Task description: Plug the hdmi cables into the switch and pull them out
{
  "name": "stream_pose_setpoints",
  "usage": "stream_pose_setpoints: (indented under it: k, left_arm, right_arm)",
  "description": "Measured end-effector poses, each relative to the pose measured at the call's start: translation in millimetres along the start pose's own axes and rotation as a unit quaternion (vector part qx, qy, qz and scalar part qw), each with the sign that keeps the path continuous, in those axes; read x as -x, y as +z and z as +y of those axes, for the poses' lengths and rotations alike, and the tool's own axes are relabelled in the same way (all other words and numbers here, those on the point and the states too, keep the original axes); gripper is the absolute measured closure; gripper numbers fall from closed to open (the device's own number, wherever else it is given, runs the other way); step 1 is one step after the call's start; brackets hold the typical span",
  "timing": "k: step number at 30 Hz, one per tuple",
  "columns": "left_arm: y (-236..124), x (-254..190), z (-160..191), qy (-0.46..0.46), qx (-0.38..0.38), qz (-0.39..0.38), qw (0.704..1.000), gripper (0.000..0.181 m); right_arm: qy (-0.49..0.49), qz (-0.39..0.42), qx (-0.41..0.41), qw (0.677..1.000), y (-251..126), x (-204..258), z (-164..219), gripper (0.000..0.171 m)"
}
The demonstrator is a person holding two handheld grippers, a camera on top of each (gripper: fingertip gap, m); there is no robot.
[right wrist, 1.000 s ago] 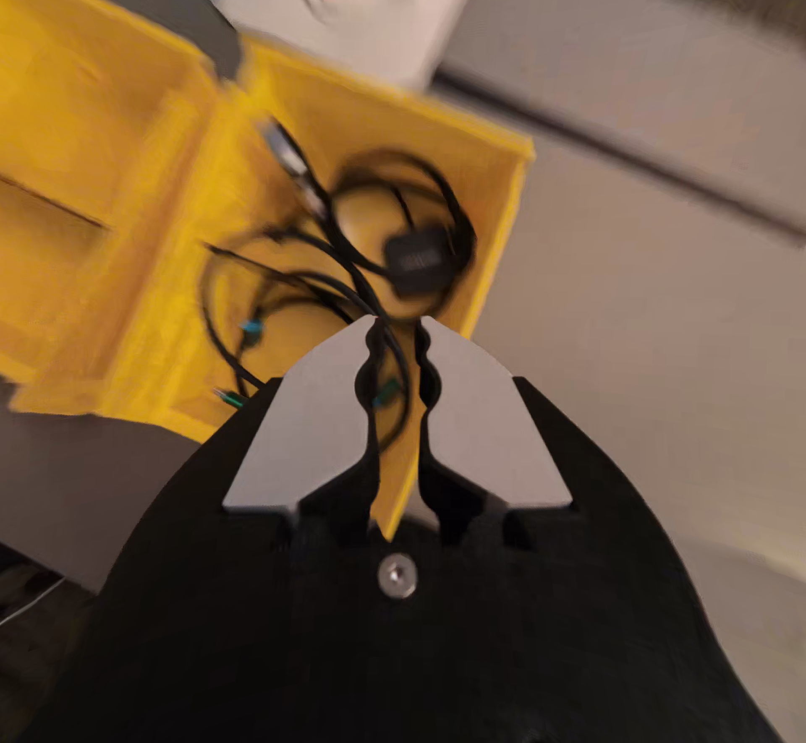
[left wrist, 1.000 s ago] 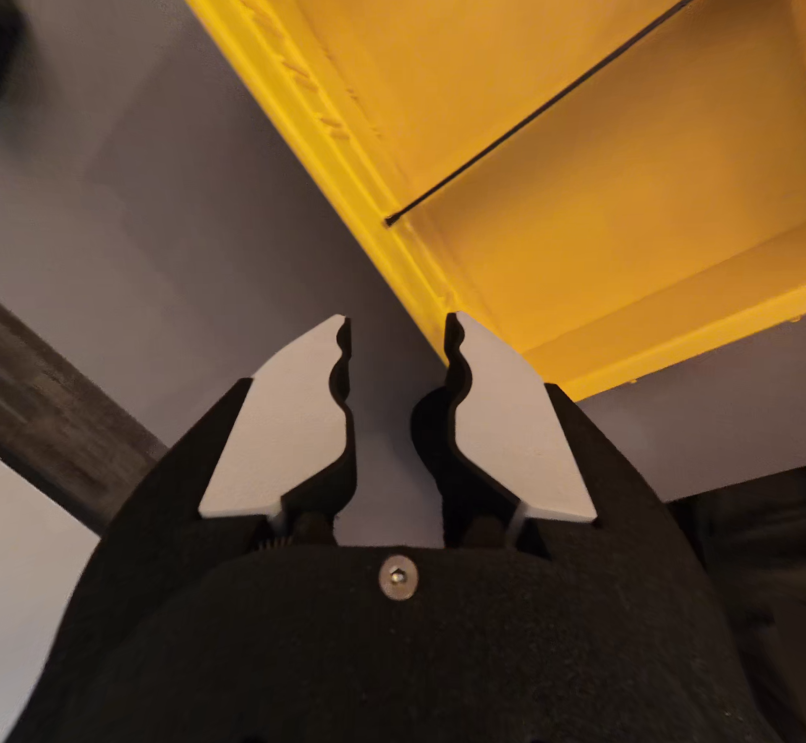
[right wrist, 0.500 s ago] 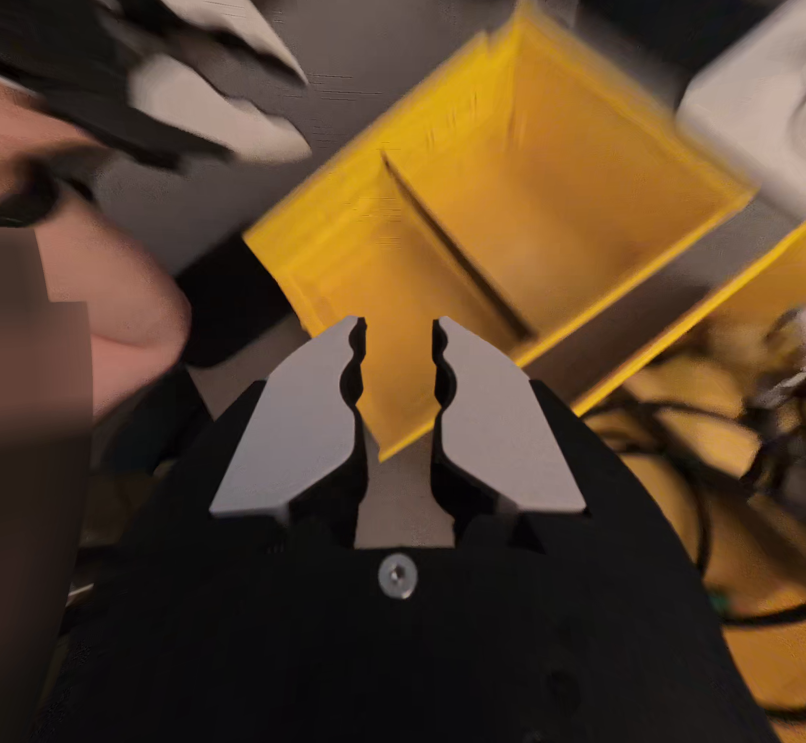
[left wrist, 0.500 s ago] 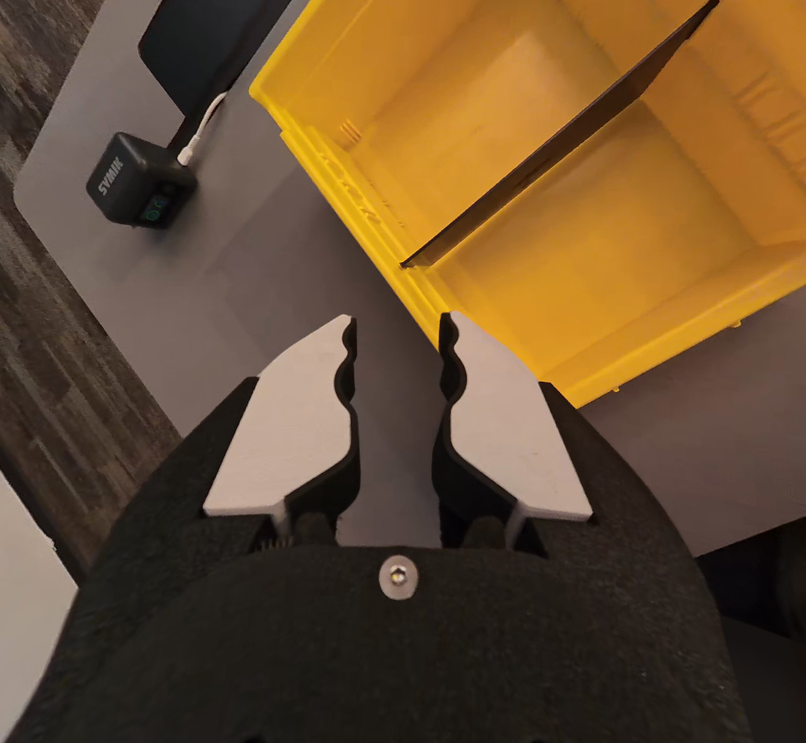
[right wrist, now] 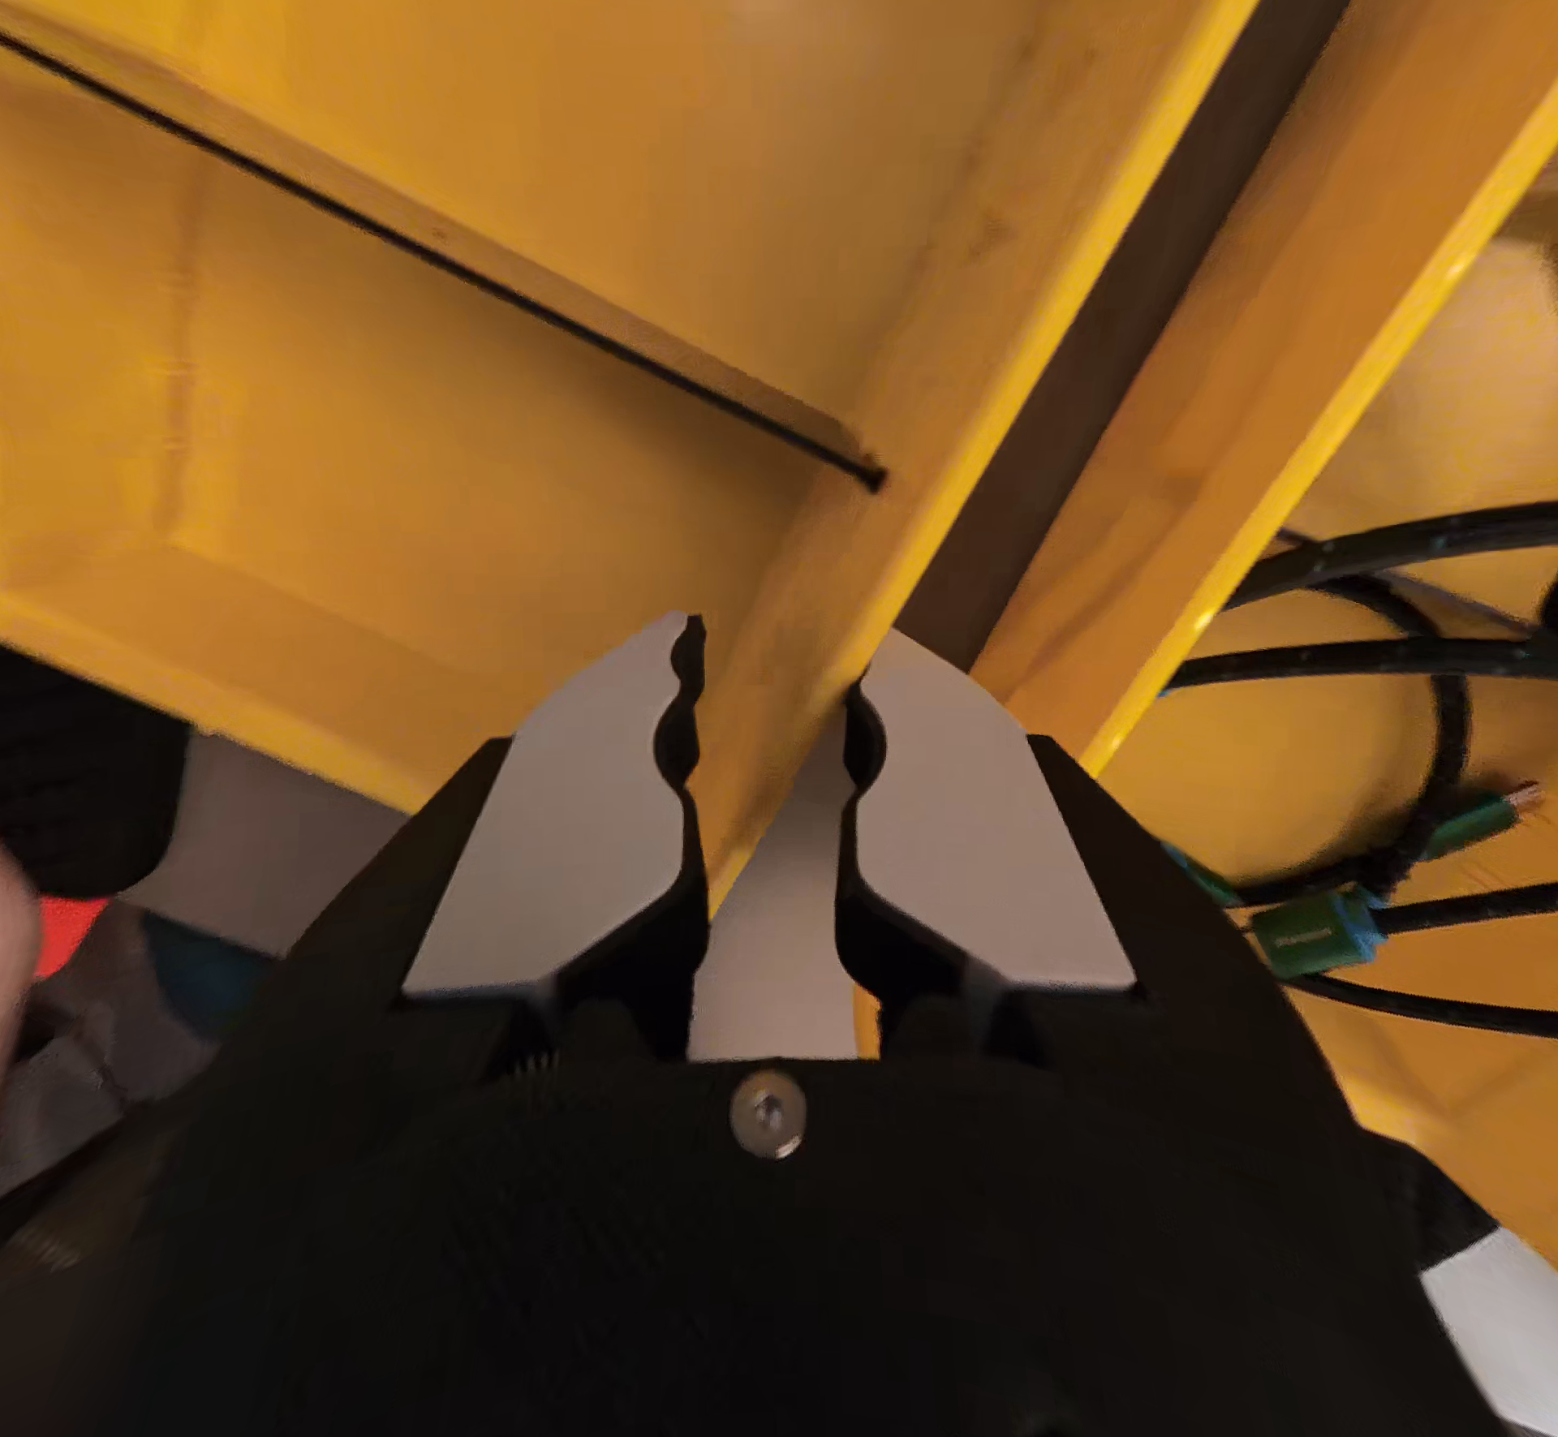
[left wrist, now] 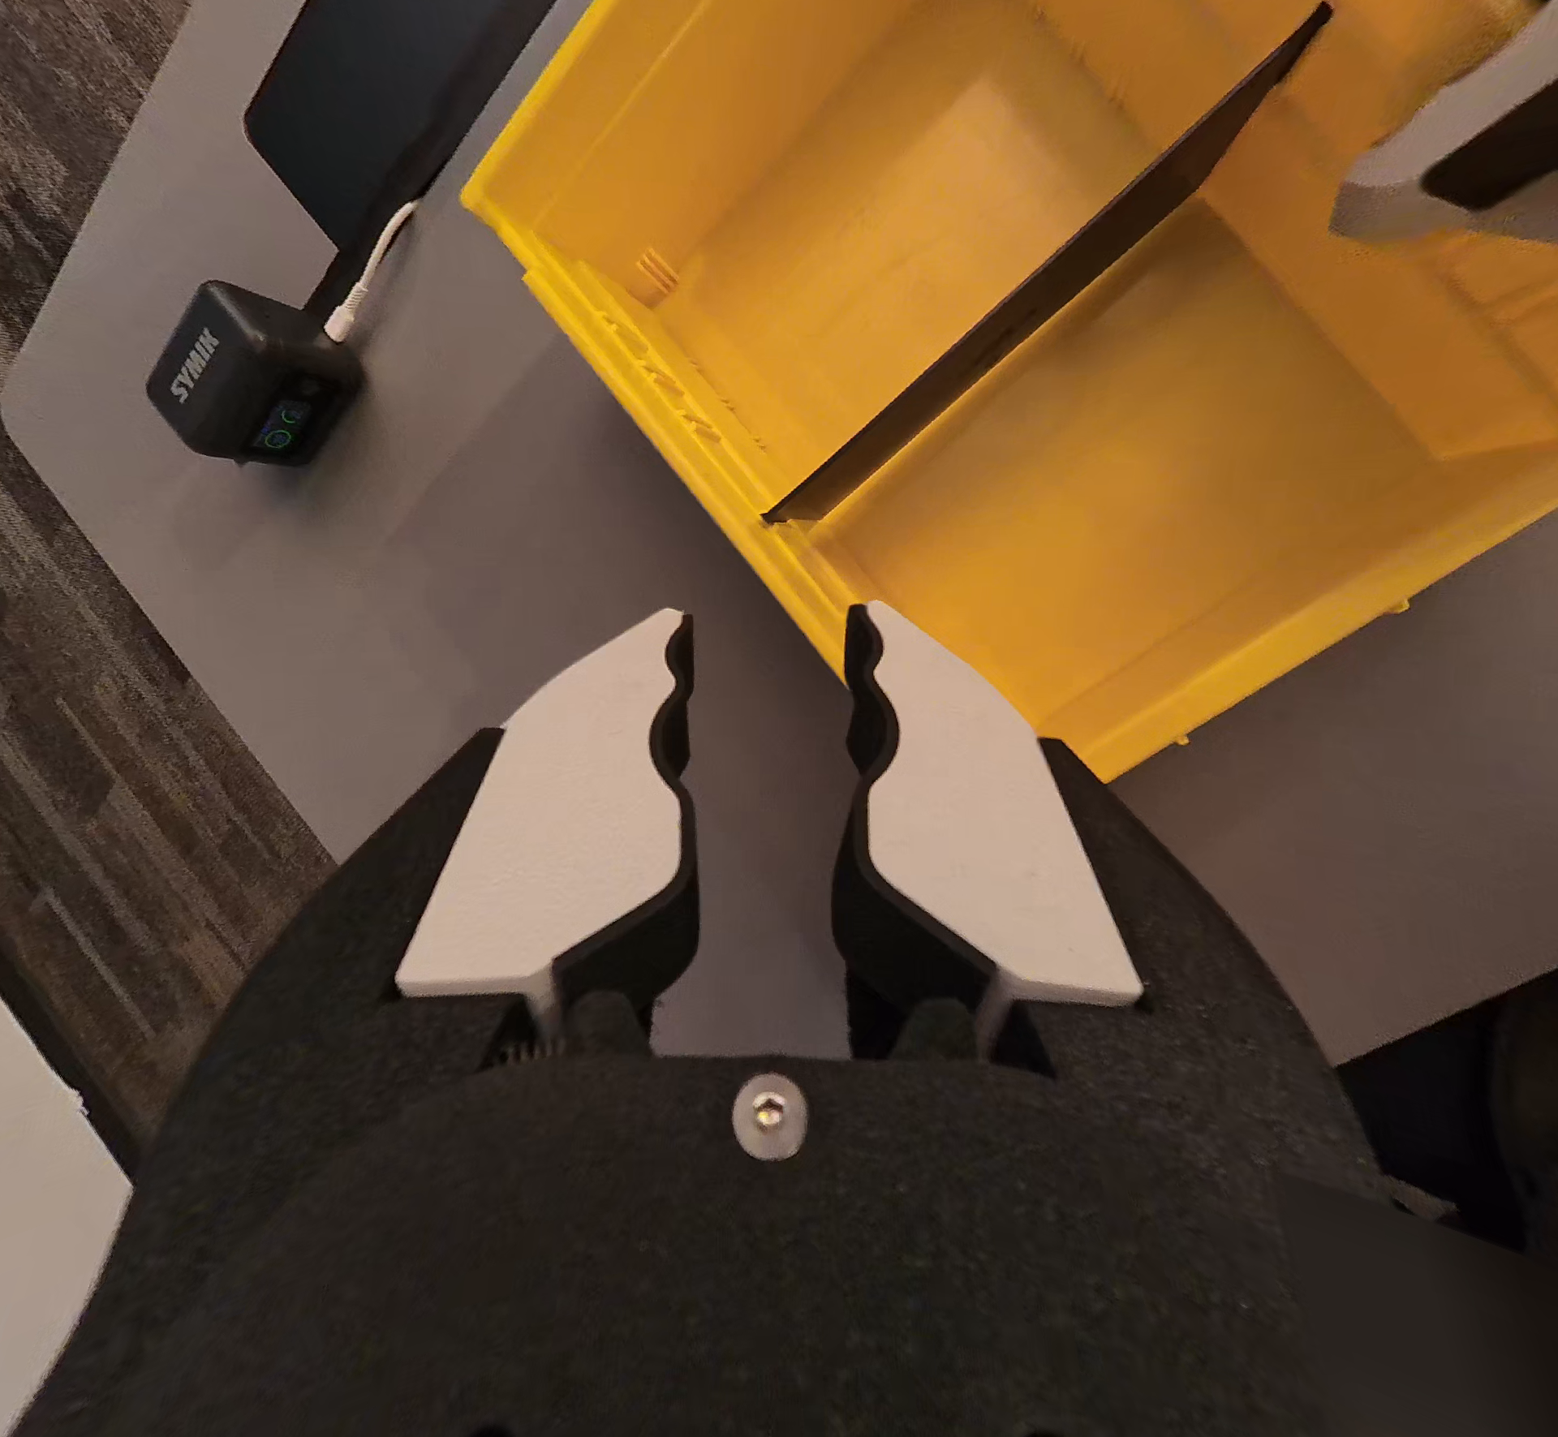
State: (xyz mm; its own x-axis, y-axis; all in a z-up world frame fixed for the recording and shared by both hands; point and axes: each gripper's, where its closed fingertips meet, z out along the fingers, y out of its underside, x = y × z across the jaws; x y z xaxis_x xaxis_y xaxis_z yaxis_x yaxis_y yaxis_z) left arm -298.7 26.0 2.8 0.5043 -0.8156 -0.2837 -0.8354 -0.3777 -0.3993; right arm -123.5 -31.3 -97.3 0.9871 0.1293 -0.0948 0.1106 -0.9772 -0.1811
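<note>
My left gripper (left wrist: 769,629) is open and empty above the grey table, just off the near corner of an empty yellow bin (left wrist: 1138,520) split by a black divider (left wrist: 1054,284). My right gripper (right wrist: 776,667) is open and empty, low over the wall between that bin (right wrist: 421,385) and a second yellow bin (right wrist: 1366,427) on its right. That second bin holds black HDMI cables (right wrist: 1349,650) with green plugs (right wrist: 1311,933). The right gripper's fingers (left wrist: 1450,157) also show at the left wrist view's right edge. The switch is not in view.
A small black charger block (left wrist: 253,376) with a white cord (left wrist: 371,267) and a flat black device (left wrist: 396,48) lie on the grey table (left wrist: 421,596) left of the bin. The table edge and dark carpet (left wrist: 110,722) are at the far left. Spacing between my two grippers at the tips: around 20 cm. The right gripper is farther from the small black charger block (left wrist: 253,376), some 40 cm, than the left, some 30 cm.
The right gripper has swung and dropped close over the wall between the two bins. The left gripper has pulled back higher from the divided bin; its jaws stay open.
</note>
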Motion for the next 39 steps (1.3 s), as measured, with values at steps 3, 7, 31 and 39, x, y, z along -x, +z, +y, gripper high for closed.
stream_pose_setpoints:
  k: [3, 7, 31, 39]
  left_arm:
    - [1.8, -3.2, 0.6, 0.005, 0.007, 0.005, 1.0, 0.147]
    - [0.8, -7.2, -6.0, 0.014, -0.005, 0.006, 1.0, 0.149]
    - [-86.4, 15.7, -29.2, -0.061, -0.213, -0.046, 0.974, 0.147]
    - [-192.4, -26.4, -44.0, -0.022, -0.486, 0.008, 0.874, 0.124]
  right_arm:
    - [0.002, 0.018, -0.024, 1.0, 2.7, -0.3, -11.8, 0.143]
    - [0.015, 0.008, -0.044, 0.999, 6.2, 8.9, -24.0, 0.146]
    - [-0.049, -0.082, 0.037, 0.995, -41.2, 22.1, -84.2, 0.166]
    - [-0.027, -0.144, 0.019, 0.989, -144.9, -88.3, -67.7, 0.166]
